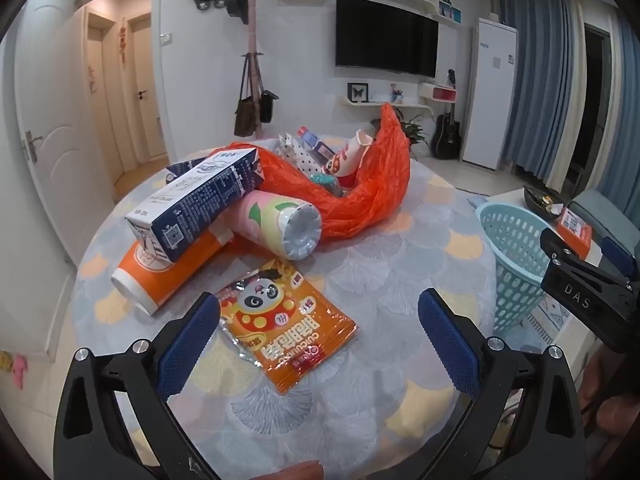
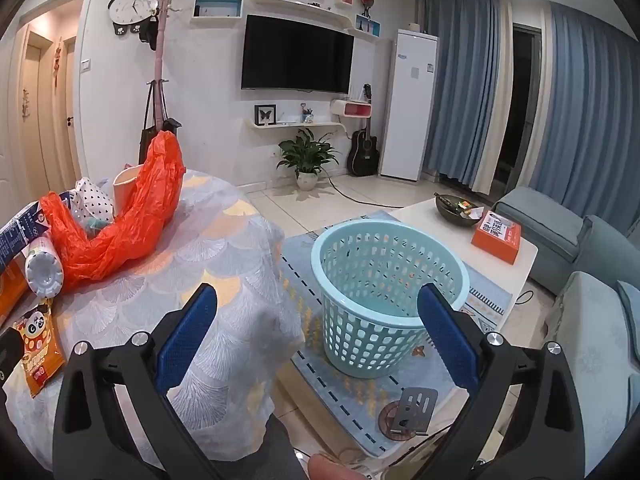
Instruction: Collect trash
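Note:
Trash lies on a round table (image 1: 400, 264) with a scale-patterned cloth. Nearest is an orange panda snack packet (image 1: 286, 328), flat on the cloth just ahead of my left gripper (image 1: 318, 336), which stands open above the table with nothing between its fingers. Behind it lie an orange paper cup (image 1: 168, 268), a dark blue milk carton (image 1: 196, 200), a pink bottle (image 1: 284, 220) and a crumpled orange plastic bag (image 1: 360, 188) with more cups and wrappers. My right gripper (image 2: 318, 332) is open, held off the table's right edge (image 2: 276, 264) and facing a light blue basket (image 2: 384, 296) on the floor.
The basket (image 1: 516, 256) stands on a rug to the right of the table. Beyond it a white coffee table (image 2: 448, 224) carries an orange box (image 2: 496, 236) and a dark bowl (image 2: 456, 208). A grey sofa (image 2: 580, 272) runs along the right. A metal stand (image 2: 412, 408) lies on the rug.

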The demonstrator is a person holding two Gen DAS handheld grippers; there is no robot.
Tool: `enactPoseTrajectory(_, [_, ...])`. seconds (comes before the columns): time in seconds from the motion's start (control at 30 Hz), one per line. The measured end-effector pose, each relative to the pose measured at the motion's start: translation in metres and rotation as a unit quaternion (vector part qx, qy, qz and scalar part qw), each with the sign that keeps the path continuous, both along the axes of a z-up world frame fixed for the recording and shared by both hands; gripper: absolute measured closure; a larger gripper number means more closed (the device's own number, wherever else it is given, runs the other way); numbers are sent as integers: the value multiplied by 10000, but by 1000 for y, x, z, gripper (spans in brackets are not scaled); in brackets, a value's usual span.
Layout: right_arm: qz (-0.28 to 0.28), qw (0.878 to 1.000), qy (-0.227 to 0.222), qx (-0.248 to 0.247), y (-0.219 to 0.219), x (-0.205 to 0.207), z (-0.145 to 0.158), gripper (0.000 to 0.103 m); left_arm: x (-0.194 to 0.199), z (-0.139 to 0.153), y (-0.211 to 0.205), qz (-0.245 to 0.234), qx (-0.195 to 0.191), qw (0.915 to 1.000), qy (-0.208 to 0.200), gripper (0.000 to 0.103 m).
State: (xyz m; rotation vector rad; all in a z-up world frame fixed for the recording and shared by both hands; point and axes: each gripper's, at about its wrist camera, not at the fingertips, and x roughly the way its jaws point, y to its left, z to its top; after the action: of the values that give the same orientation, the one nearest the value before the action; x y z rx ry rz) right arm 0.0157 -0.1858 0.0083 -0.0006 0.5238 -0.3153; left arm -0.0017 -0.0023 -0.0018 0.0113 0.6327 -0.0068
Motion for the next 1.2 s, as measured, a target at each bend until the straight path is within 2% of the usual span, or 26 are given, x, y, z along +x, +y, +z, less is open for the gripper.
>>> enactPoseTrajectory(1.2, [-26, 10000, 11, -42, 1, 0, -1, 8, 1, -2, 1, 4, -10, 10000, 15, 7])
